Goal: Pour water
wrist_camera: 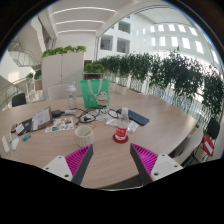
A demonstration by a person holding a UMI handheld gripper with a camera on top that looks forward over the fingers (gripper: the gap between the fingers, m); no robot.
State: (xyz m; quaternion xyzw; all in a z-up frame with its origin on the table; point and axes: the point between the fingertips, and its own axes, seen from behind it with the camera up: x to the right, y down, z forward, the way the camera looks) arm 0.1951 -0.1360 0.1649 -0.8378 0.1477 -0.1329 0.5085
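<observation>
The hand-held gripper (112, 160) hovers spread and empty over the wooden worktop (160, 125); the red cup (121, 132) stands just beyond its fingers. Approach step; next, close in.

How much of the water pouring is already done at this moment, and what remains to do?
Nothing looks done yet. The gripper is open and holds nothing; its fingers hover over bare table, short of everything. Beyond them stand a red cup and a pale cup, apart from each other. I cannot tell whether either holds water. Left: reach a cup, grasp it, lift, pour.
</observation>
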